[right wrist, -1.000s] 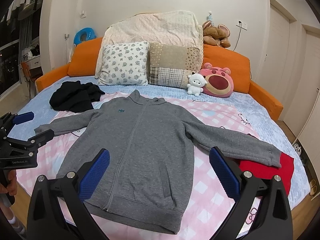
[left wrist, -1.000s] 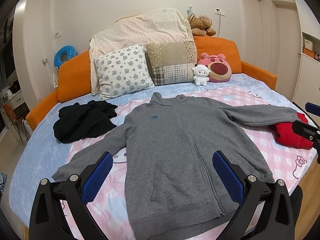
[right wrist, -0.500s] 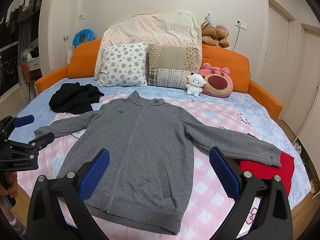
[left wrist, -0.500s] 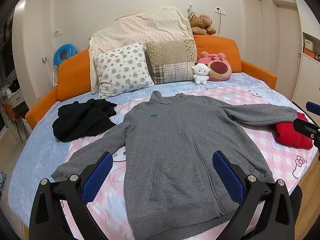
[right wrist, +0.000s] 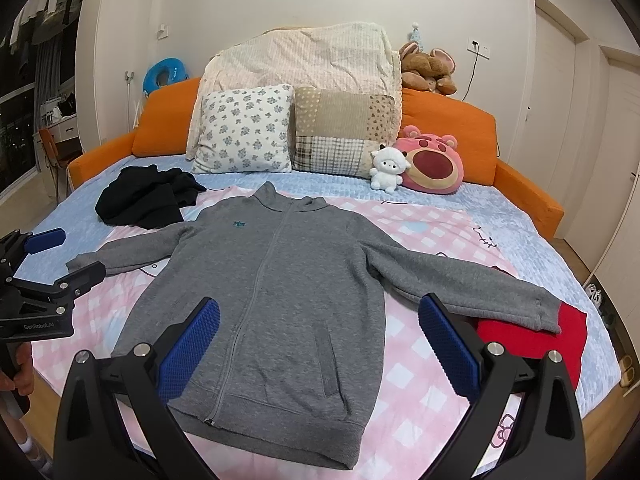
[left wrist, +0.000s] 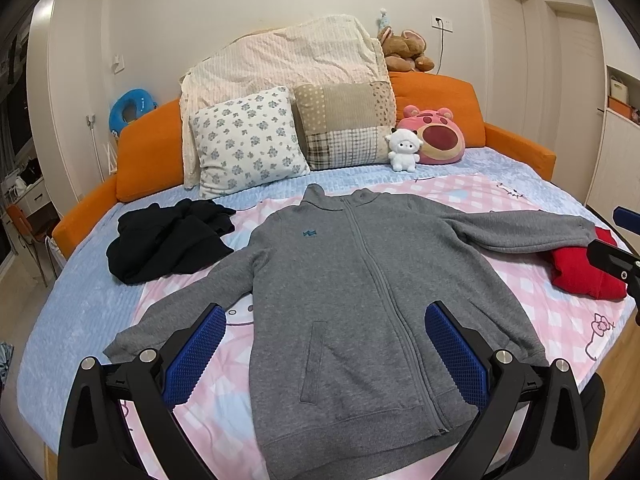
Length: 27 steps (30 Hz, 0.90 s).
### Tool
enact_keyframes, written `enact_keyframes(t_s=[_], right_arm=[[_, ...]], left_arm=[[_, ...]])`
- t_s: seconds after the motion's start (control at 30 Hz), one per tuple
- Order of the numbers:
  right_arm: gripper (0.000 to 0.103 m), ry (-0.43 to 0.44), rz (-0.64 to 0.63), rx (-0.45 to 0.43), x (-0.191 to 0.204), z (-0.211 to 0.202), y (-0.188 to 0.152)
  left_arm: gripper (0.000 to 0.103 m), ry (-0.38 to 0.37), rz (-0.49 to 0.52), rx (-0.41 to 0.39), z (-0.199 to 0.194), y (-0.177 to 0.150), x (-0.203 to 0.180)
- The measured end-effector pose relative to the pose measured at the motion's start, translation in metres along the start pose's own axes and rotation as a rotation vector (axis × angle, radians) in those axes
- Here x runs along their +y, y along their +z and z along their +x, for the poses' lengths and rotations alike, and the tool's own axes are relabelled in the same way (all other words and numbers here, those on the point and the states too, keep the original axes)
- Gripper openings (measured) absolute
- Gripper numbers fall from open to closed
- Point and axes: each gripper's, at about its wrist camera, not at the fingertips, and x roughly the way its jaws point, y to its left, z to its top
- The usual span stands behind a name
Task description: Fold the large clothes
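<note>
A grey zip-up jacket (left wrist: 352, 288) lies flat and face up on the bed, collar toward the pillows and both sleeves spread out; the right wrist view shows it too (right wrist: 276, 288). My left gripper (left wrist: 326, 354) hovers open above the jacket's hem, holding nothing. Over the hem's right half my right gripper (right wrist: 319, 346) also stands open and empty. The jacket's right cuff rests on a red garment (right wrist: 532, 340). From the right wrist view the left gripper (right wrist: 52, 256) appears at the left edge, held by a hand.
A black garment (left wrist: 168, 240) lies bunched at the bed's left. The red garment (left wrist: 580, 272) sits at the right edge. Pillows (left wrist: 248, 140), a pink plush (left wrist: 436, 140) and a white plush (left wrist: 404, 152) line the orange headboard (left wrist: 148, 152). A pink checked sheet (left wrist: 540, 312) covers the bed.
Both views have shifted only slightly; the jacket sits a touch lower and closer in the frames. Both grippers stay open and nothing on the bed has moved.
</note>
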Motion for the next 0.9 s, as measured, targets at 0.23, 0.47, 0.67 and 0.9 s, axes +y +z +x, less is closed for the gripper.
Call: enact_keyframes(t_s=[0.23,0.47,0.67,0.9], right_arm=[[0.098,0.0,0.0,0.0,-0.001,0.0,0.0],[0.098,-0.01,0.006,0.002,-0.005,0.002,-0.001],[0.098,-0.092,-0.001,0.005,-0.03,0.023,-0.003],[0.098,-0.186,0.036,-0.014,-0.091,0.05,-0.01]], left_arm=[[0.101,-0.001,0.0,0.0,0.0,0.001,0.001],[0.101,-0.006,0.01,0.004,0.002,0.003,0.0],[0.101,-0.062,0.042,0.021,0.024,0.024,-0.01],[0.101,-0.121,0.078,0.05,0.085,0.067,-0.043]])
